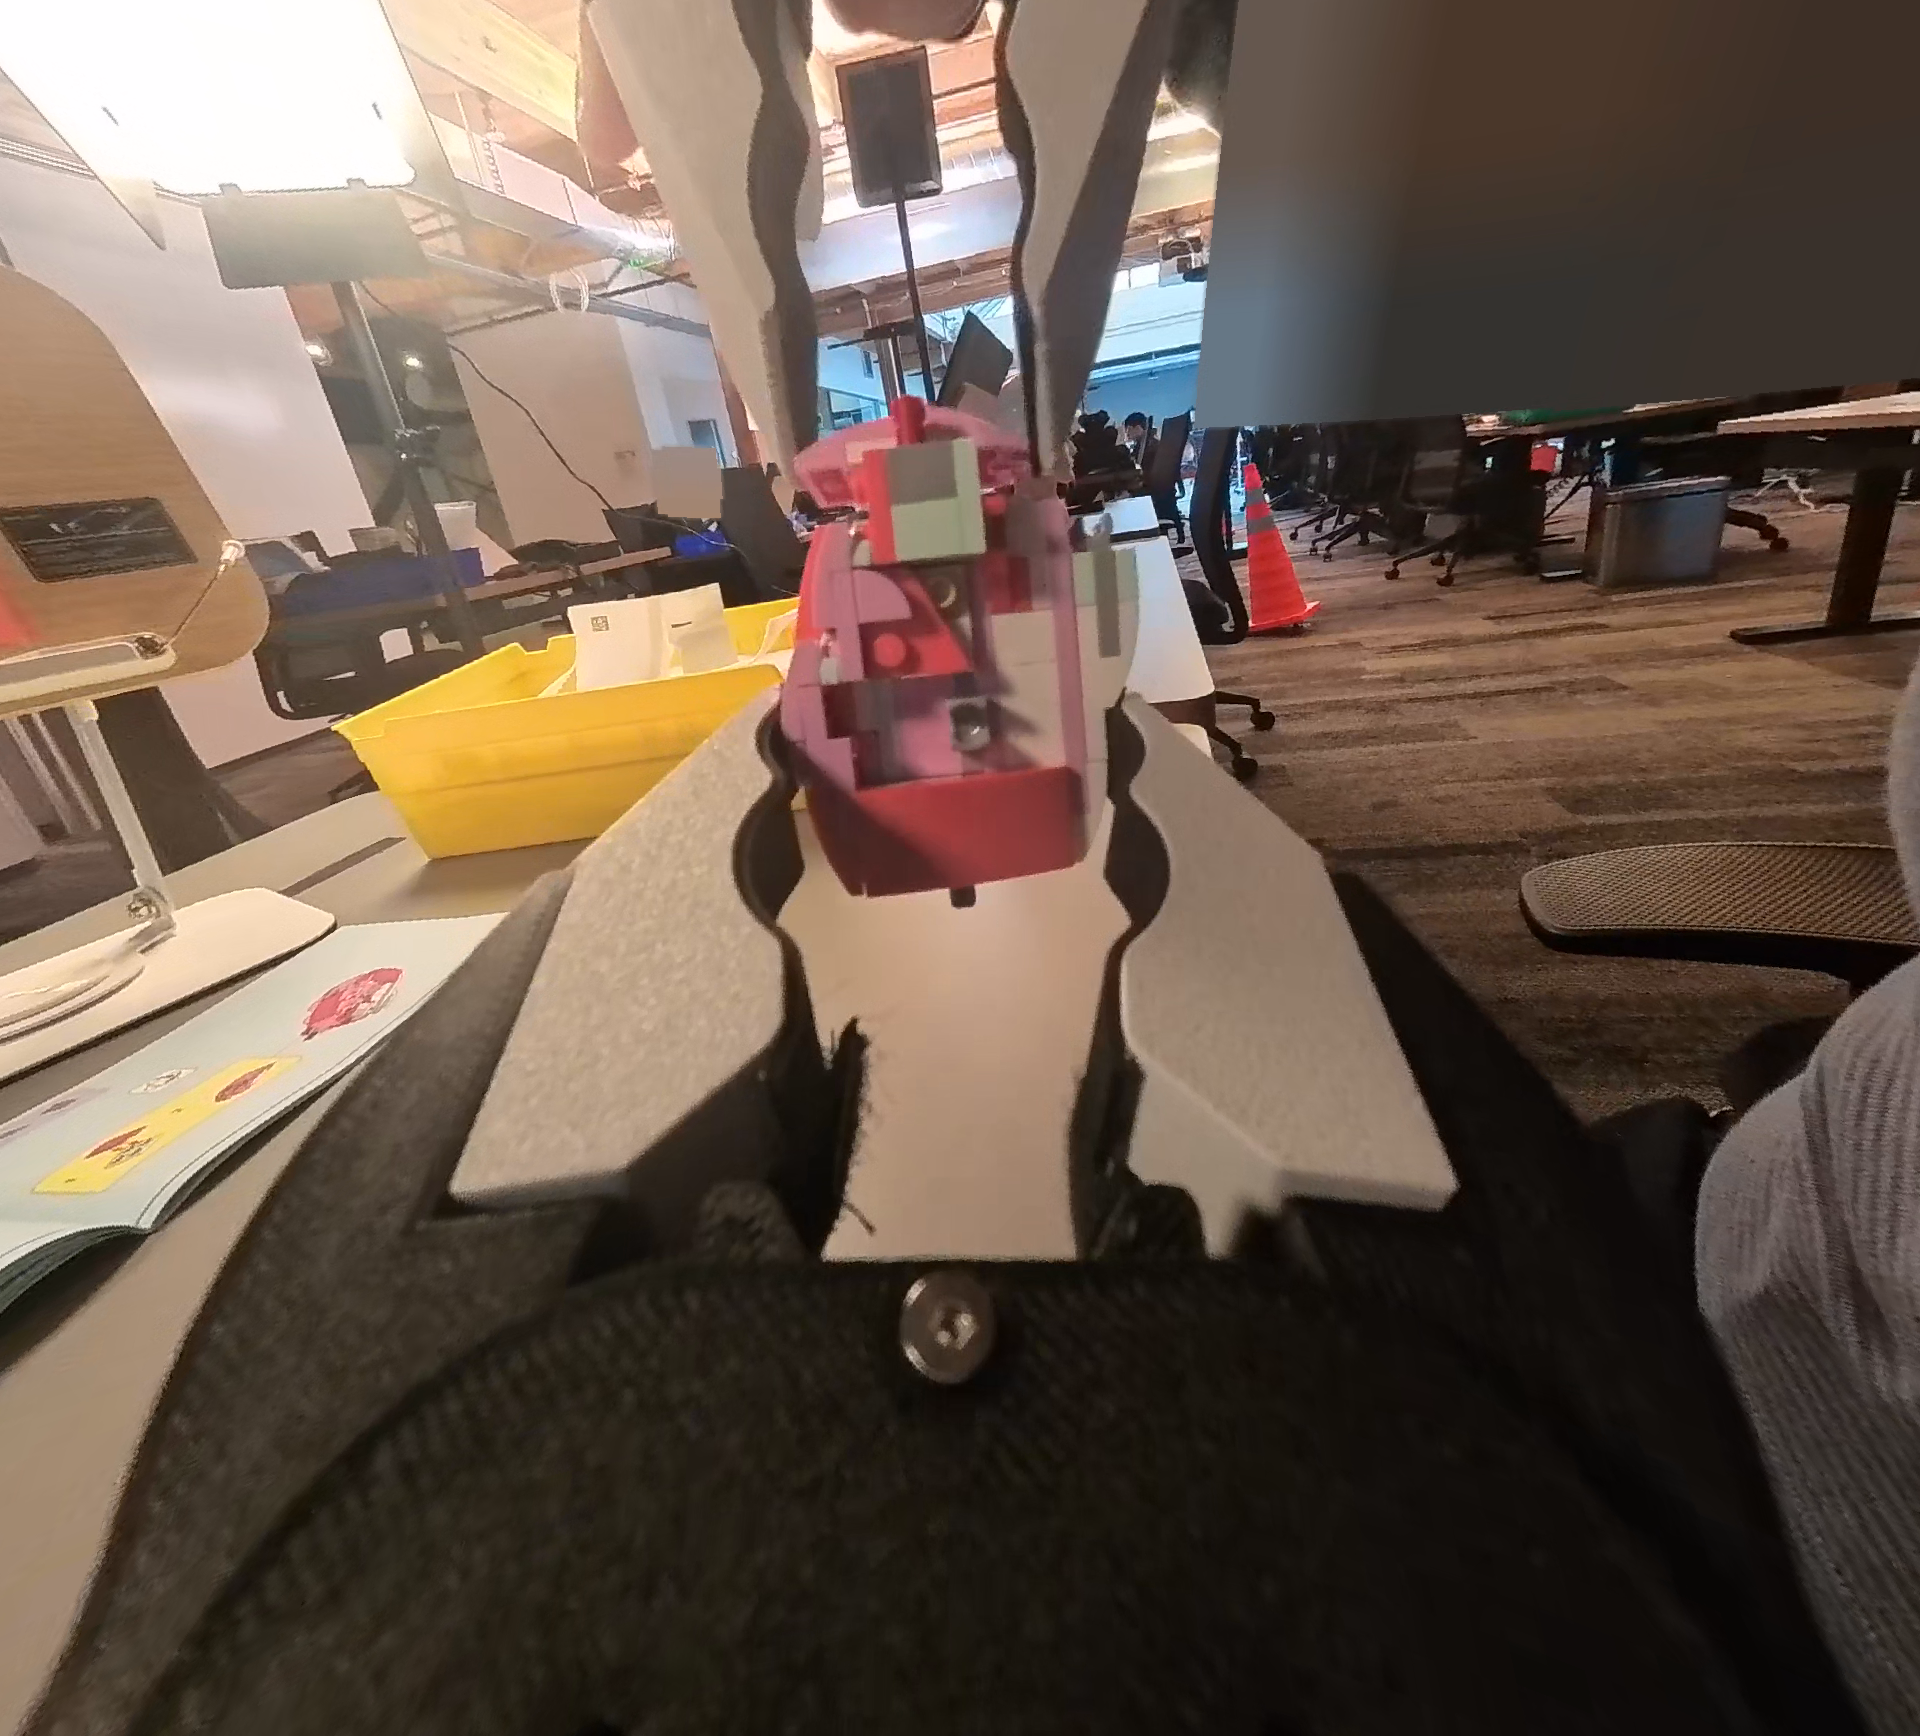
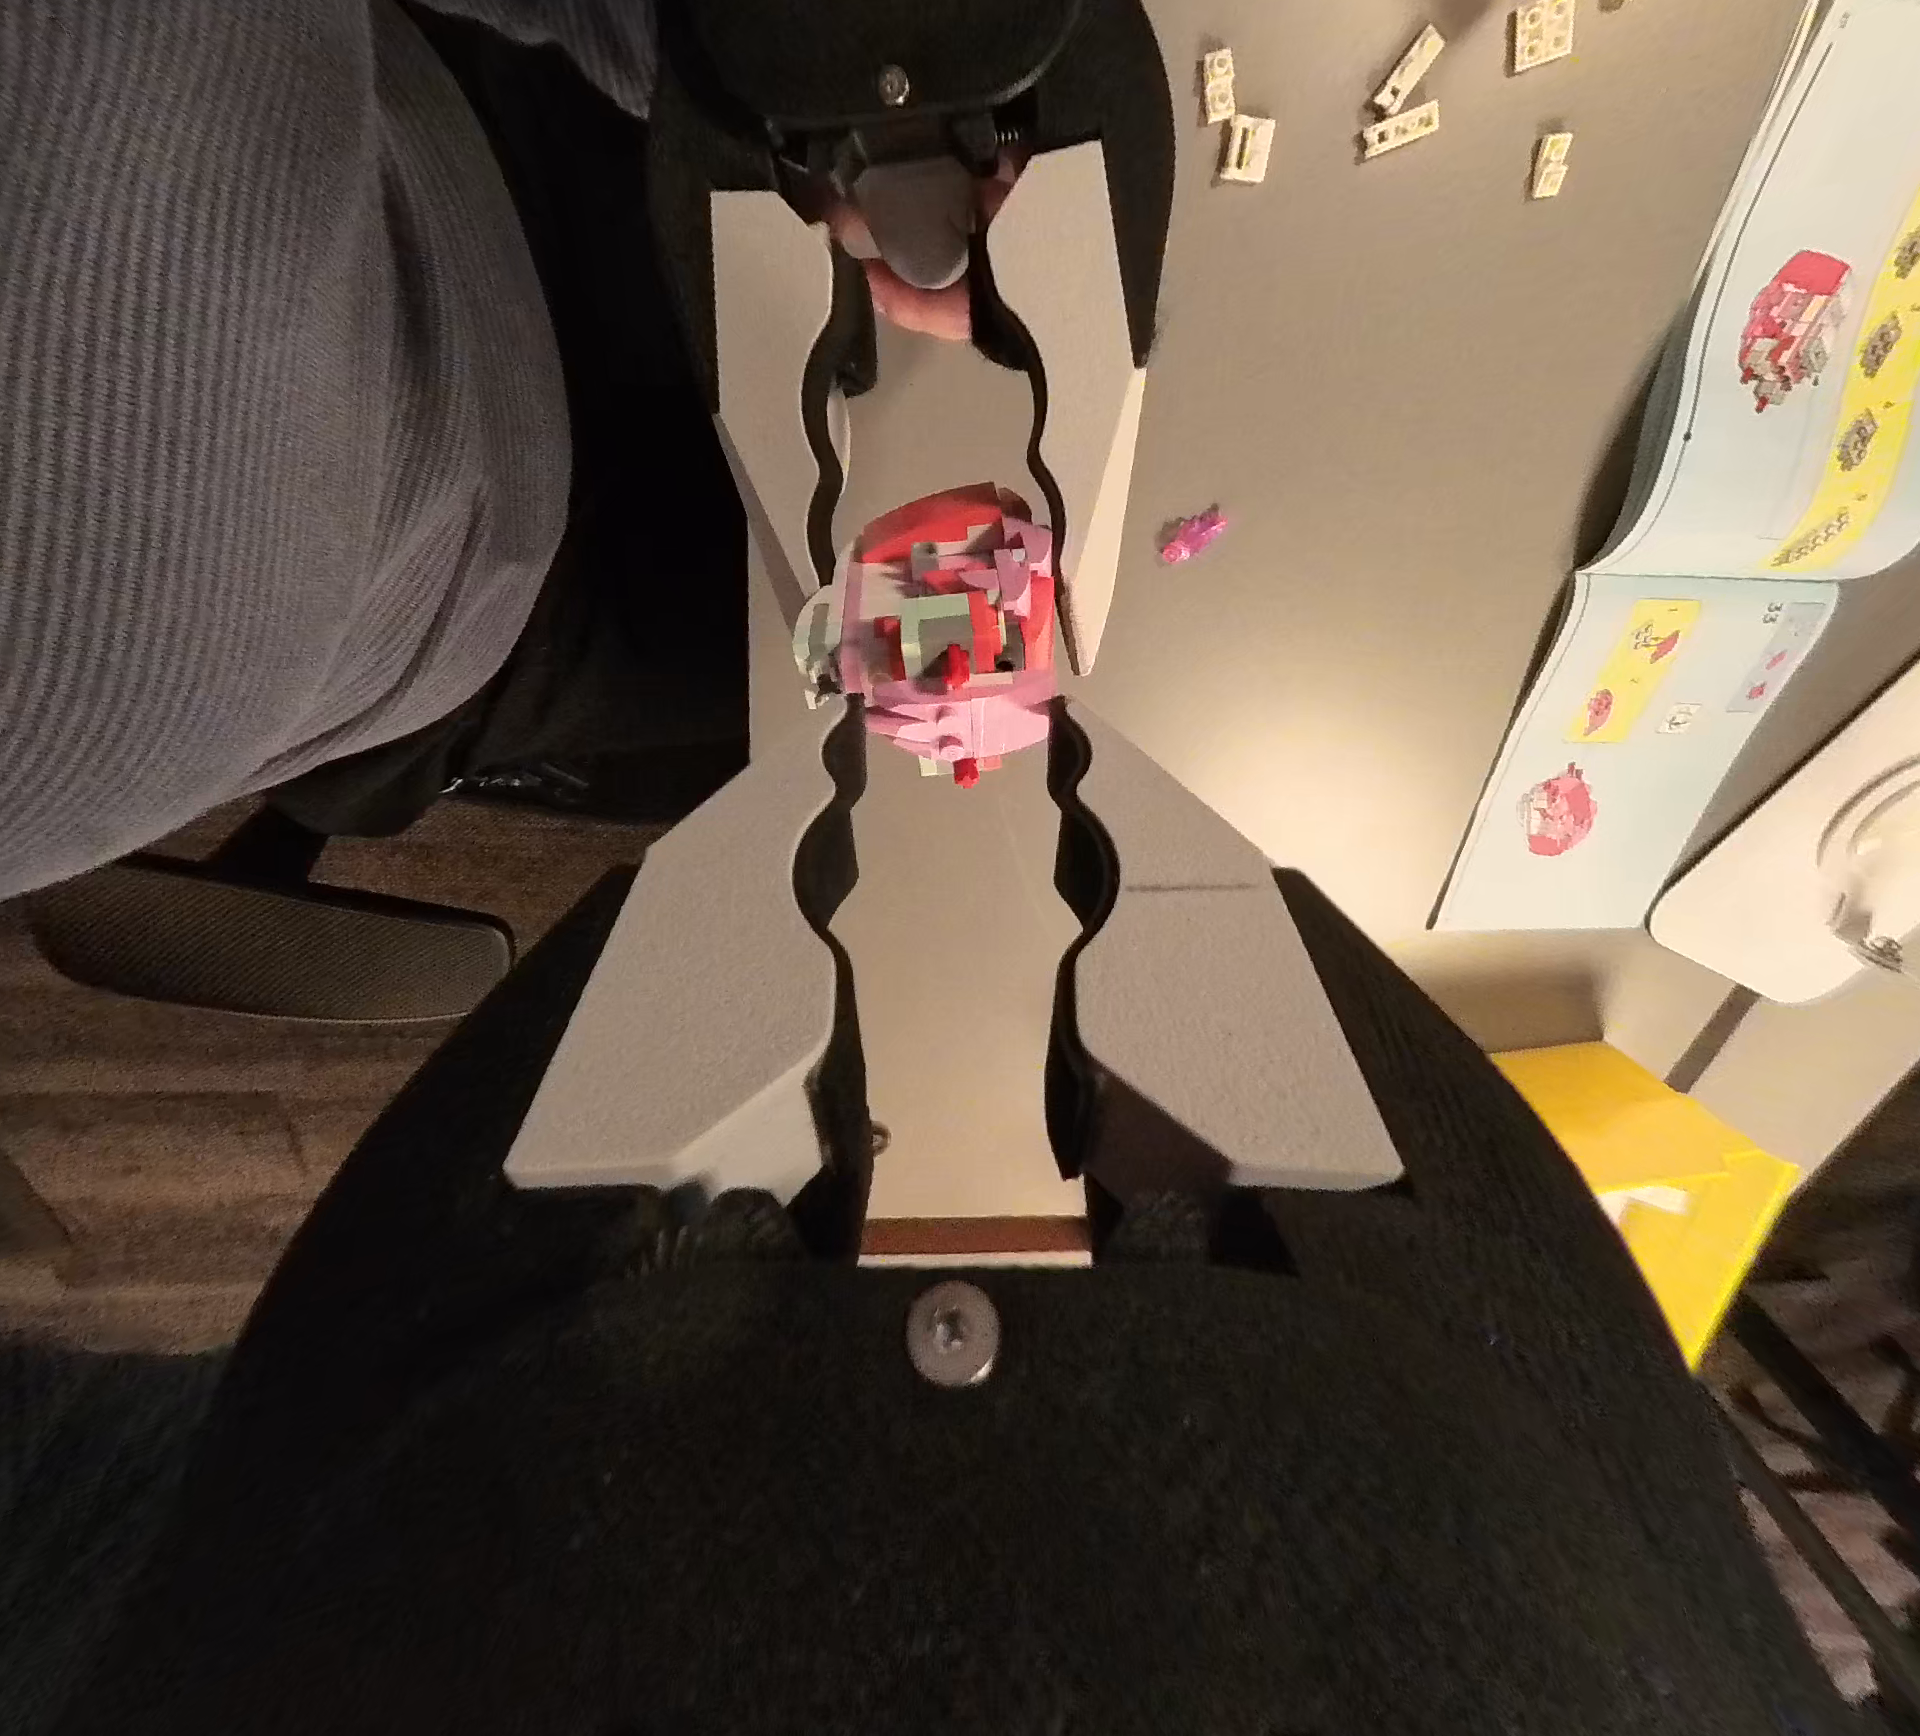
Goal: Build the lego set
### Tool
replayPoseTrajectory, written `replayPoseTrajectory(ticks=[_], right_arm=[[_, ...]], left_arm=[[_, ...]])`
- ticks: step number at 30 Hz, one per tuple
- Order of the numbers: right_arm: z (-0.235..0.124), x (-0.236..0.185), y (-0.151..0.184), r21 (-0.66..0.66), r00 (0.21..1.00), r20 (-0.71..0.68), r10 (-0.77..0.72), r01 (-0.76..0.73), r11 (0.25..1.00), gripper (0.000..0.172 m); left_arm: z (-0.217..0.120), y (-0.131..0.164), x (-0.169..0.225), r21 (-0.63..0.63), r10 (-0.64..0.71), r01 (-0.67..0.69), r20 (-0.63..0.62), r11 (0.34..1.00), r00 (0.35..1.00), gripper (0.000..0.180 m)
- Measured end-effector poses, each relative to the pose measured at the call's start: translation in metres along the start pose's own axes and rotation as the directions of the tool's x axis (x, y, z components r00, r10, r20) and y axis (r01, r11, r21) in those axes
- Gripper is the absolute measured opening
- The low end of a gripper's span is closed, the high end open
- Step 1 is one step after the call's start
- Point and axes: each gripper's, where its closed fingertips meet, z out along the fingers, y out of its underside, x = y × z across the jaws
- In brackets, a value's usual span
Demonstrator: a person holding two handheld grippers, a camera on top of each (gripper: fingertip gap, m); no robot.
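A rounded brick model [image 1: 940,730] in pink, red and pale green hangs in the air between both grippers. In the left wrist view my left gripper [image 1: 945,736] is shut on its red lower part. My right gripper [image 1: 925,452] reaches in from above and grips its pink top. In the right wrist view my right gripper [image 2: 954,715] is shut on the pink band of the model [image 2: 951,626]. The left gripper [image 2: 951,642] comes in from the top of that view, its fingers against the model's two sides. The model is above the grey table [image 2: 1299,439].
An open instruction booklet [image 2: 1662,647] lies on the table, also in the left wrist view [image 1: 156,1136]. Several loose white bricks [image 2: 1392,97] and a small pink piece [image 2: 1195,535] lie nearby. A yellow bin [image 1: 499,751], a lamp base [image 1: 156,948] and a chair armrest [image 1: 1714,897] stand around. About 4 centimeters separates my left fingertips from my right. About 15 centimeters separates my left fingertips from the small pink piece [image 2: 1195,535].
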Motion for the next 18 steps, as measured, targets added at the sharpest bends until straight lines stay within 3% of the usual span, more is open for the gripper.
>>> replayPoseTrajectory(ticks=[13, 18], right_arm=[[0.0049, -0.0038, 0.0074, -0.098, 1.0, -0.002, 0.009, -0.009, 0.995, 0.034], [0.002, -0.0035, 0.002, -0.046, 1.0, 0.0, 0.004, -0.004, 0.999, 0.034]], left_arm=[[0.0034, 0.0063, 0.0001, -0.034, 0.013, -0.013, 0.0, 0.999, 1.0, 0.057], [0.0018, 0.0015, 0.0004, -0.002, -0.014, 0.014, -0.014, 1.0, 1.0, 0.057]])
